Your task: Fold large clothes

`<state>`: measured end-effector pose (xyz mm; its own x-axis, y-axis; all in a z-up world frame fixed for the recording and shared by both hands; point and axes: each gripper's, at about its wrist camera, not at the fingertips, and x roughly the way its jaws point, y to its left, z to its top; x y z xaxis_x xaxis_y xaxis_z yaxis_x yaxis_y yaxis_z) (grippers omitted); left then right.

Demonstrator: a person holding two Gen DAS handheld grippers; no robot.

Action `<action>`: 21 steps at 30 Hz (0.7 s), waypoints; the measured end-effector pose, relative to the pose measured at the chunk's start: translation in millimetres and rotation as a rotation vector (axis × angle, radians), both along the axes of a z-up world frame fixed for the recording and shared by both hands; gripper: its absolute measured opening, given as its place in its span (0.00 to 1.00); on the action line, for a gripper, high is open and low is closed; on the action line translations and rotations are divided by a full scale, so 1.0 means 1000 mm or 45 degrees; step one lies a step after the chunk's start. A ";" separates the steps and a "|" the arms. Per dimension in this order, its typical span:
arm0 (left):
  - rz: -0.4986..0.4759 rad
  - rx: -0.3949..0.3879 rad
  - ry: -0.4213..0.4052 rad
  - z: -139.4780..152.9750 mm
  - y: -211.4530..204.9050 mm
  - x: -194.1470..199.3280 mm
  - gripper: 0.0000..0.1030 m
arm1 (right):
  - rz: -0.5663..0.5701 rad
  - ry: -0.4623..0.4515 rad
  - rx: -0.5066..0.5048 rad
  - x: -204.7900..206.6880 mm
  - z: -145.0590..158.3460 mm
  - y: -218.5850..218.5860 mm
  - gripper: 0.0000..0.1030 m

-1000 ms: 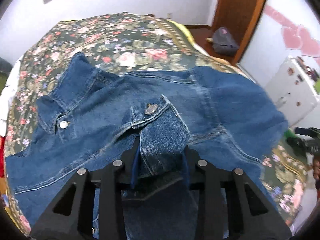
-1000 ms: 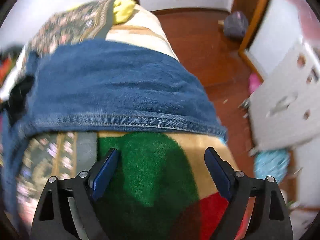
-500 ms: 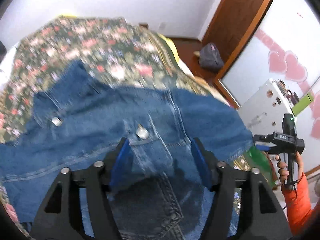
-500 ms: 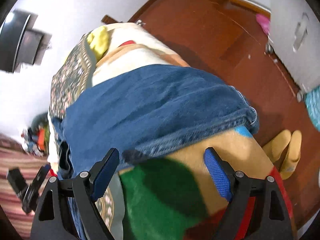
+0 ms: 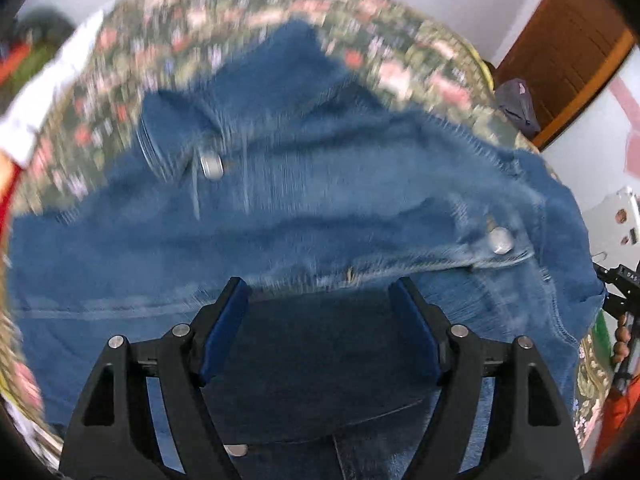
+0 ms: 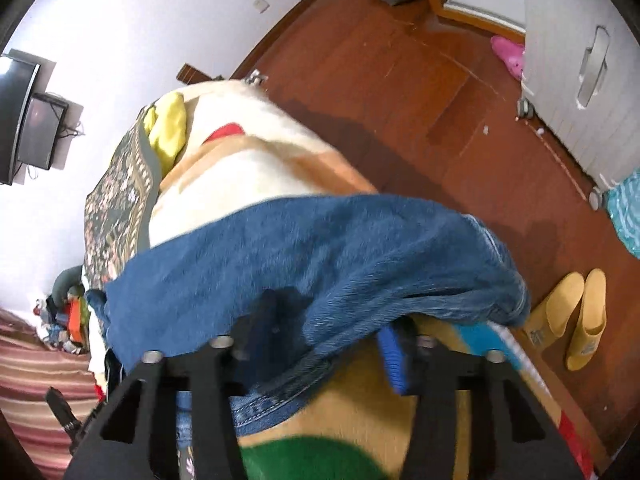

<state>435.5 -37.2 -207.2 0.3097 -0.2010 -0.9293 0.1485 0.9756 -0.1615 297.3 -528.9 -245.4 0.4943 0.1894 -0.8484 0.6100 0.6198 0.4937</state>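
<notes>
A blue denim jacket (image 5: 320,184) with metal buttons lies spread on the floral bedspread (image 5: 224,24). My left gripper (image 5: 320,300) is open just above the jacket, with nothing between its blue pads; the view is blurred. In the right wrist view the jacket's hem (image 6: 320,256) hangs over the bed's side. My right gripper (image 6: 320,340) has its jaws partly closed around the hem edge, with denim draped over the left finger. I cannot tell if it grips the cloth.
A patchwork blanket (image 6: 248,152) covers the bed's side, with wooden floor (image 6: 420,92) beyond. Yellow slippers (image 6: 572,316) lie by the bed. A white cabinet (image 6: 584,60) and a wooden door (image 5: 568,48) stand to the right.
My left gripper opened and let go of the buttoned cuff, which now lies to the right on the jacket. My right gripper moved onto the hem and narrowed its jaws.
</notes>
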 end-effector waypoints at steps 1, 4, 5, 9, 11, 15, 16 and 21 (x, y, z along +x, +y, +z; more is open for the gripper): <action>0.002 -0.004 0.006 -0.005 -0.002 -0.002 0.73 | 0.011 -0.017 -0.017 0.002 0.004 0.001 0.28; -0.050 0.102 -0.076 -0.007 -0.016 -0.012 0.77 | 0.060 -0.098 -0.138 0.005 0.030 0.013 0.19; -0.066 0.141 -0.098 -0.007 -0.020 -0.014 0.77 | 0.074 -0.127 -0.176 0.006 0.040 0.017 0.18; -0.099 0.177 -0.109 -0.005 -0.021 -0.013 0.77 | 0.143 -0.291 -0.283 0.013 0.091 0.039 0.12; -0.076 0.145 -0.088 -0.003 -0.015 -0.011 0.77 | 0.193 -0.369 -0.310 0.018 0.118 0.052 0.10; -0.038 0.138 -0.153 0.016 -0.004 -0.016 0.77 | 0.303 -0.518 -0.339 0.034 0.169 0.088 0.09; -0.037 0.141 -0.190 0.025 0.000 -0.020 0.77 | 0.328 -0.543 -0.341 0.037 0.177 0.098 0.09; -0.030 0.167 -0.347 0.063 0.020 -0.036 0.77 | 0.501 -0.676 -0.347 0.065 0.222 0.171 0.09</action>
